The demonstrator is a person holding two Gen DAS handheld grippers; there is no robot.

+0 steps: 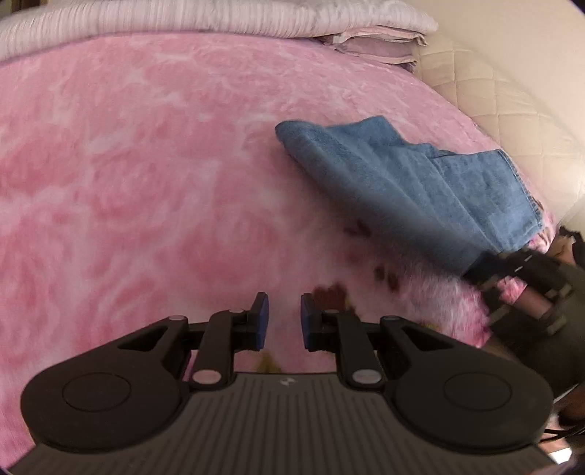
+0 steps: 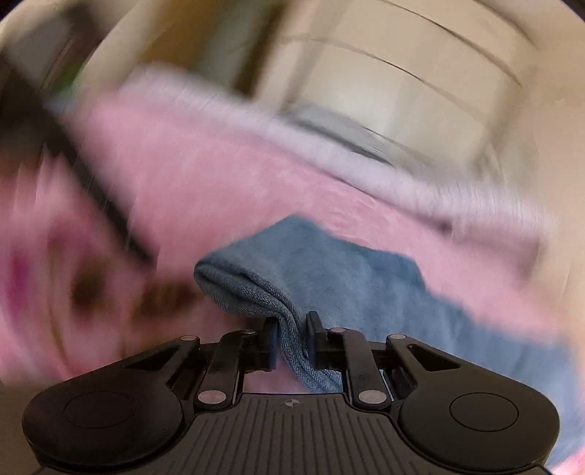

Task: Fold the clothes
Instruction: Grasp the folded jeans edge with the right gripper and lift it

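Note:
A blue towel (image 1: 413, 175) lies partly folded on the pink blanket (image 1: 146, 164) at the right side of the left wrist view. My left gripper (image 1: 284, 321) is open and empty, low over the blanket, to the left of and nearer than the towel. My right gripper (image 1: 512, 270) reaches in from the right edge and holds the towel's near corner. In the right wrist view, which is motion-blurred, my right gripper (image 2: 290, 338) is shut on a folded edge of the blue towel (image 2: 329, 270), which stretches away to the right.
A striped white quilt (image 1: 182, 22) and folded pillows (image 1: 380, 44) lie along the bed's far edge. A cream quilted headboard (image 1: 486, 87) stands at the right. The blanket has dark printed marks (image 1: 384, 274) near the towel.

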